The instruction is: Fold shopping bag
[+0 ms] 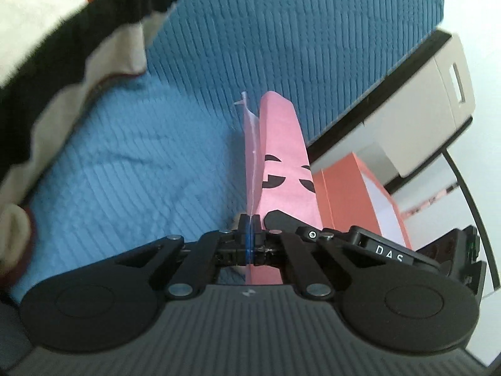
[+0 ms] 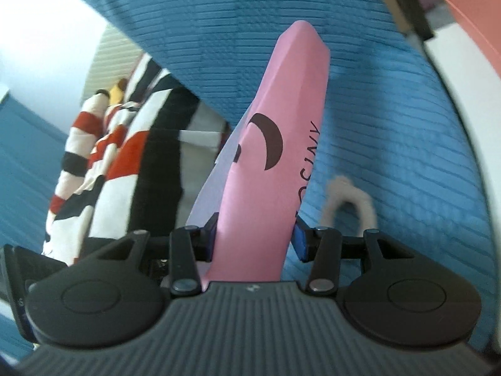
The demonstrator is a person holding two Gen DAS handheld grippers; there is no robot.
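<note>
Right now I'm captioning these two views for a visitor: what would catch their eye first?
The pink shopping bag stands out, rising mid-frame over the blue quilted cover. The left gripper is shut on its edge, while the right gripper is open around it. A red, black and white striped cloth lies at the side.

A blue quilted bedspread [image 1: 194, 144] with ribbed stitching covers the bed and fills most of both views. A rumpled striped fabric [image 2: 125, 163] in white, black and red lies on it at one side. Beside the bed stands a pale grey cabinet [image 1: 438, 100] with dark edges and a slot-shaped handle cut-out. An orange box [image 1: 353, 194] sits next to it on a light floor [image 1: 482, 31]. Daylight is bright and even, washing out the pale wall [image 2: 37, 31].
</note>
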